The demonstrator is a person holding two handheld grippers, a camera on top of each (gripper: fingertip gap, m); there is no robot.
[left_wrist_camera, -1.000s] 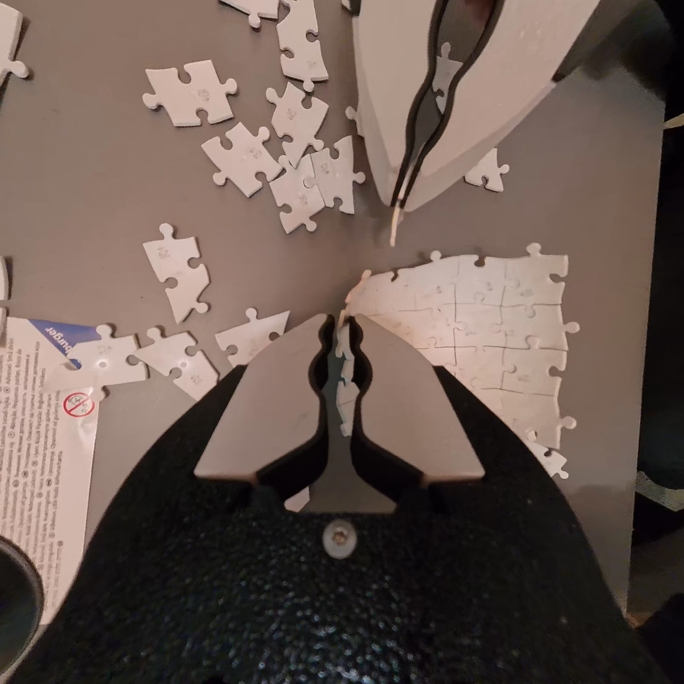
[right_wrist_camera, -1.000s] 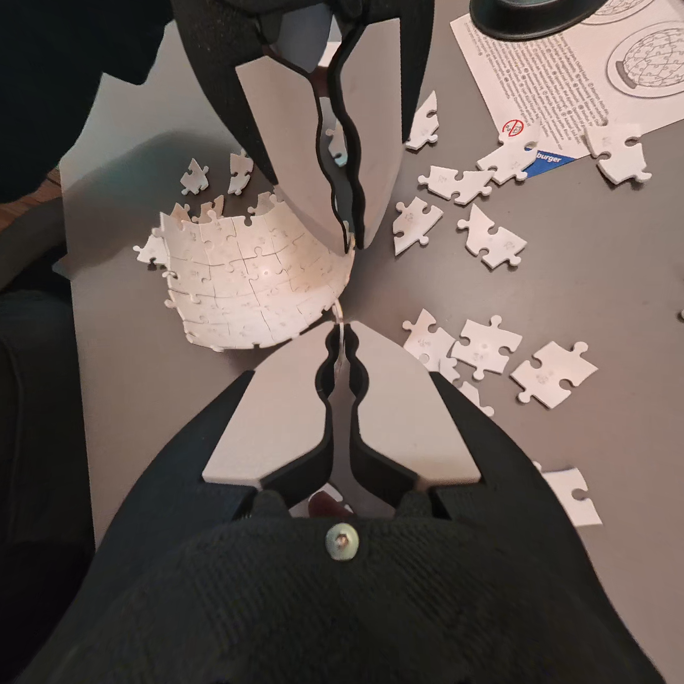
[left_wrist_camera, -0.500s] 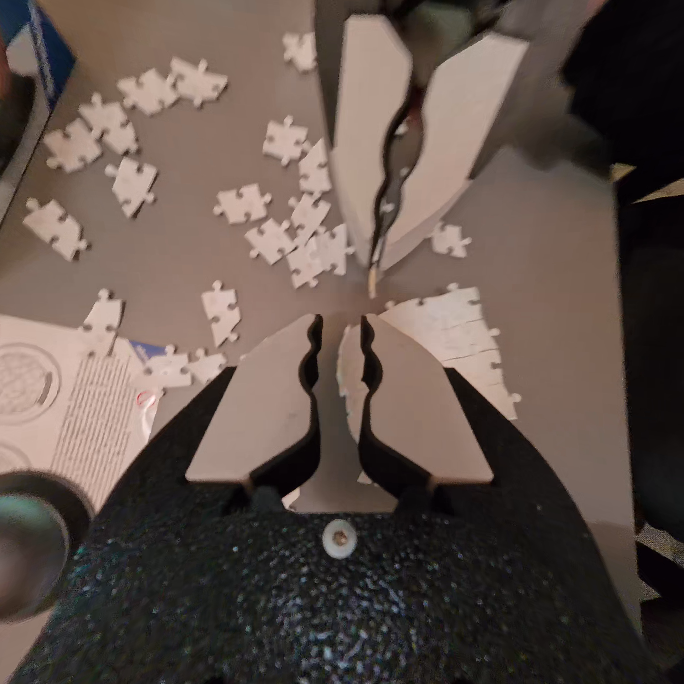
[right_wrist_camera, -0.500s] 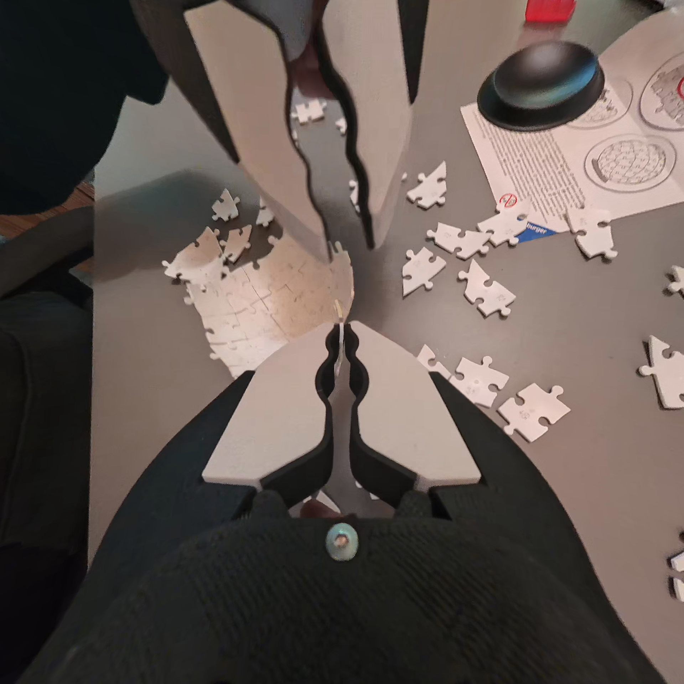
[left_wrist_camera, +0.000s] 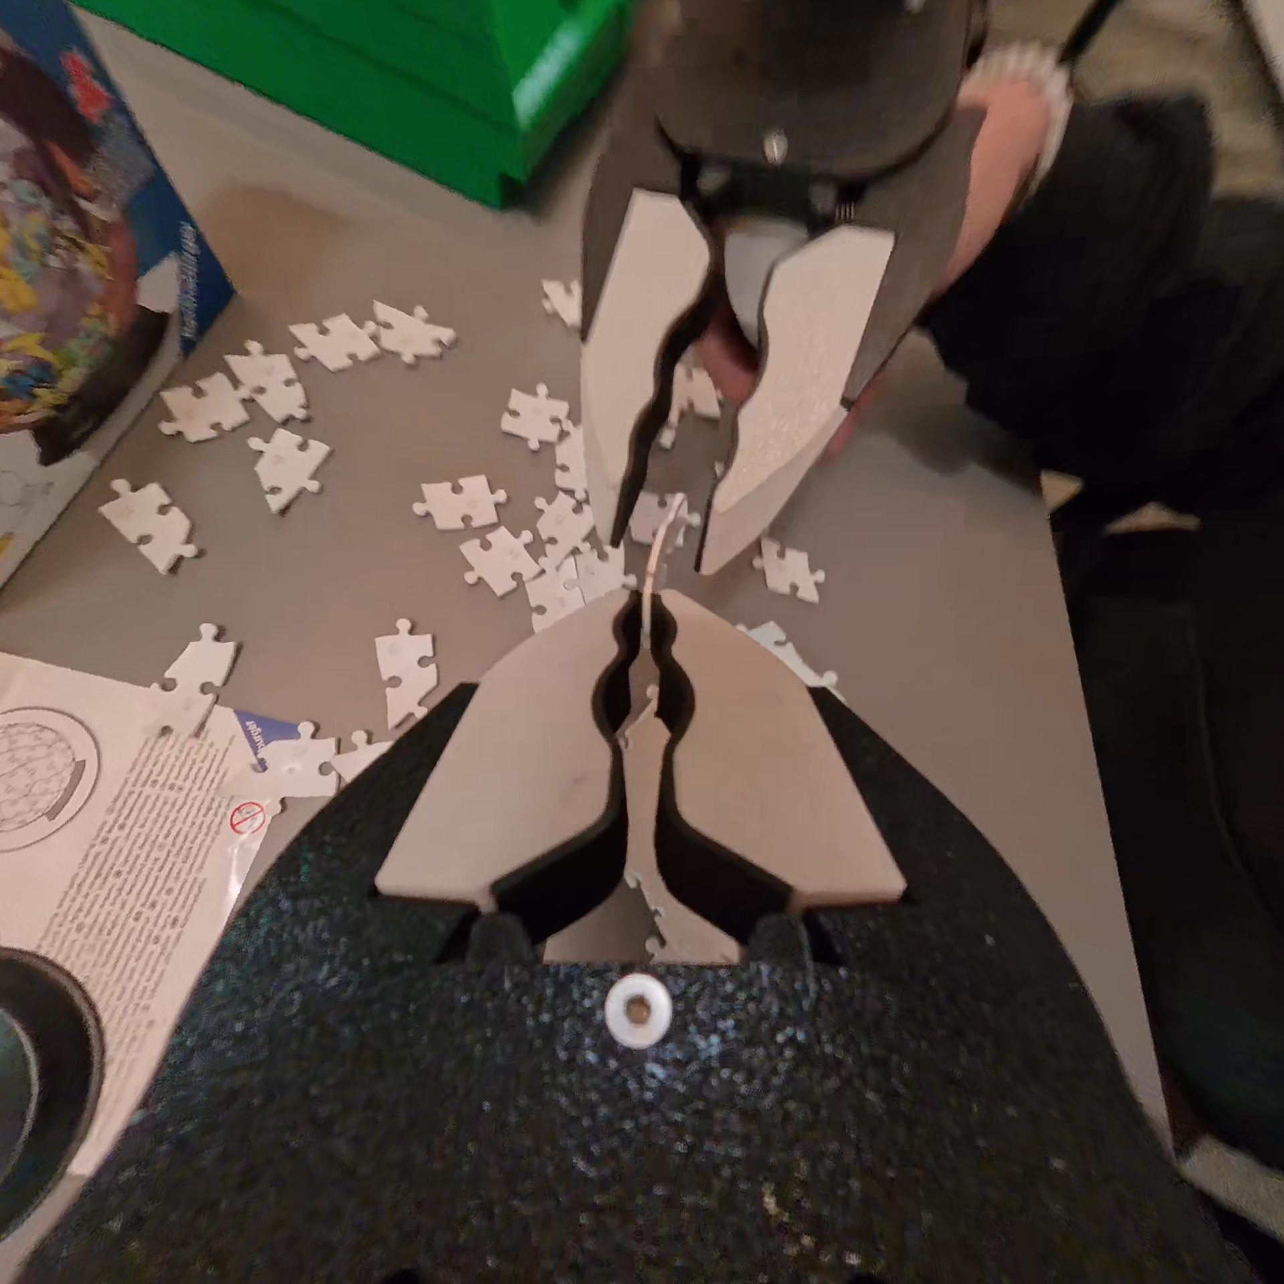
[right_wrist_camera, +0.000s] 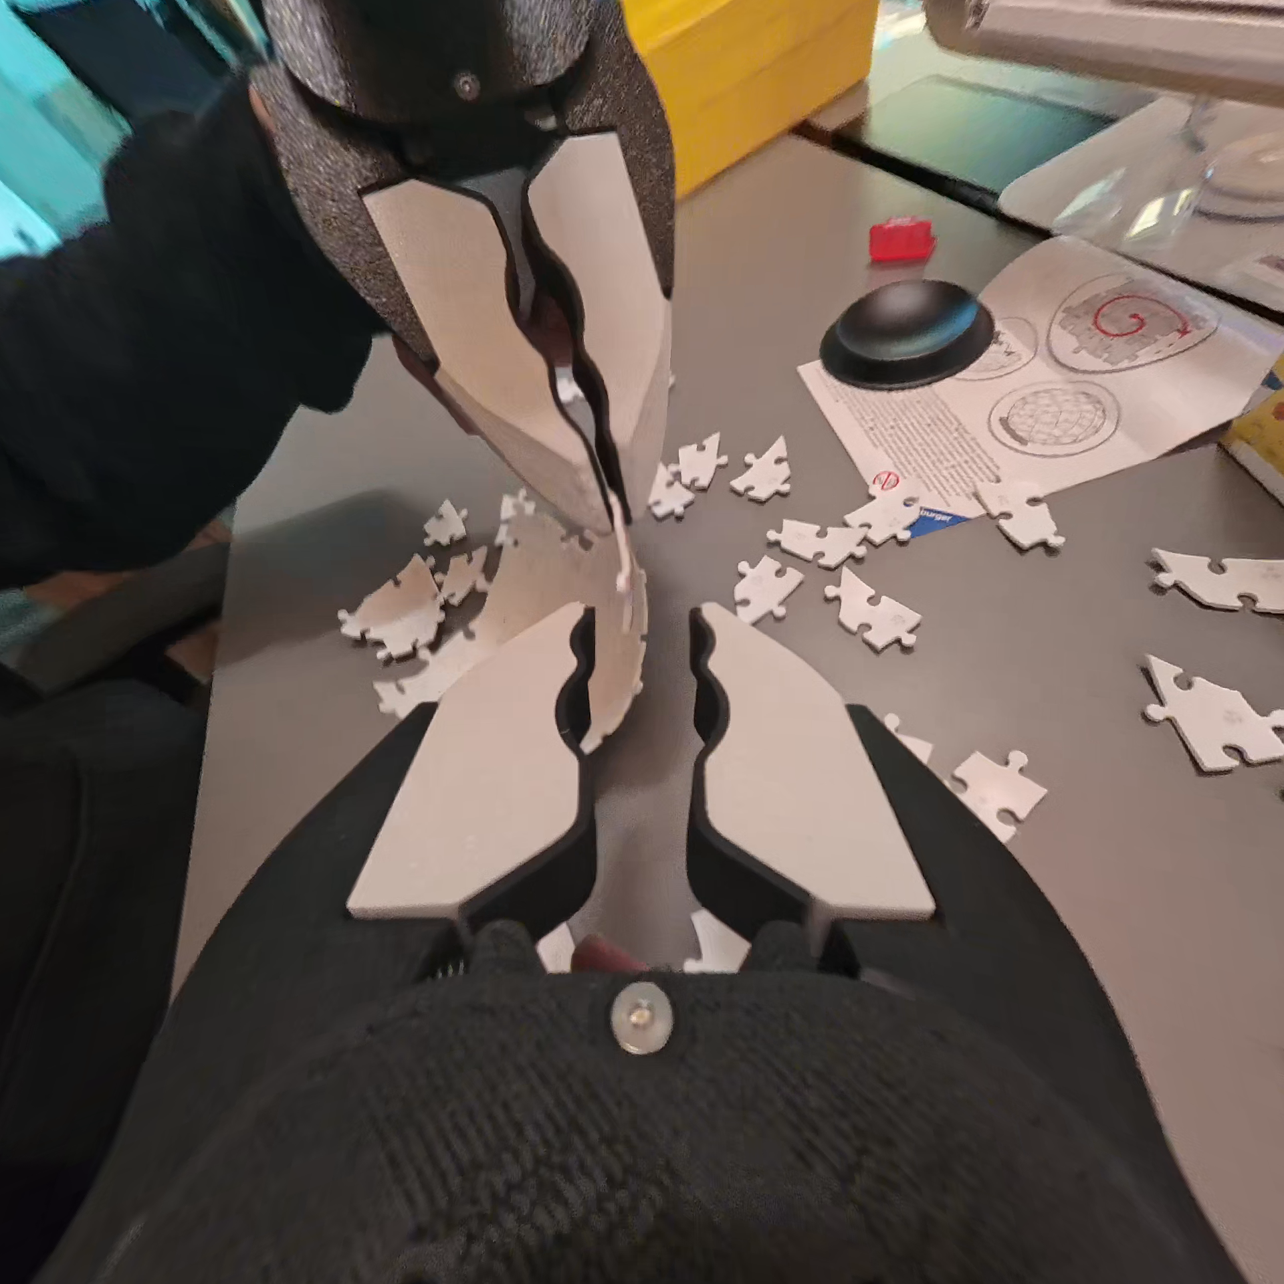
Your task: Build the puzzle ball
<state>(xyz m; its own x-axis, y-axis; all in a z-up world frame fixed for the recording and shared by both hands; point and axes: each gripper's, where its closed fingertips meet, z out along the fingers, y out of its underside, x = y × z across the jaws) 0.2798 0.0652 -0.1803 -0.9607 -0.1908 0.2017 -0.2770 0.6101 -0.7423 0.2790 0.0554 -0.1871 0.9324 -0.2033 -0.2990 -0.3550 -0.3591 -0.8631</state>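
Note:
My left gripper (left_wrist_camera: 646,608) is shut on a thin white puzzle piece (left_wrist_camera: 663,535), seen edge-on and sticking out past its fingertips. My right gripper (left_wrist_camera: 659,554) faces it, its open fingers standing on either side of the piece without pressing on it. In the right wrist view my right gripper (right_wrist_camera: 643,615) is open and empty. There the left gripper (right_wrist_camera: 611,511) comes down from above with the piece (right_wrist_camera: 623,556) in its tips. Both grippers hover over a curved, assembled puzzle section (right_wrist_camera: 549,590) on the grey table (left_wrist_camera: 938,695).
Loose white pieces (left_wrist_camera: 458,500) lie scattered on the table. An instruction sheet (right_wrist_camera: 1007,417) and a black dome stand (right_wrist_camera: 903,333) lie to one side. A green box (left_wrist_camera: 417,76), a blue puzzle box (left_wrist_camera: 83,243), a yellow box (right_wrist_camera: 750,76) and a small red object (right_wrist_camera: 901,240) stand farther off. My left and right fingertips are right by each other.
The left gripper let go of the assembled section, rose and shut on the piece the right gripper held. The right gripper then opened and released it.

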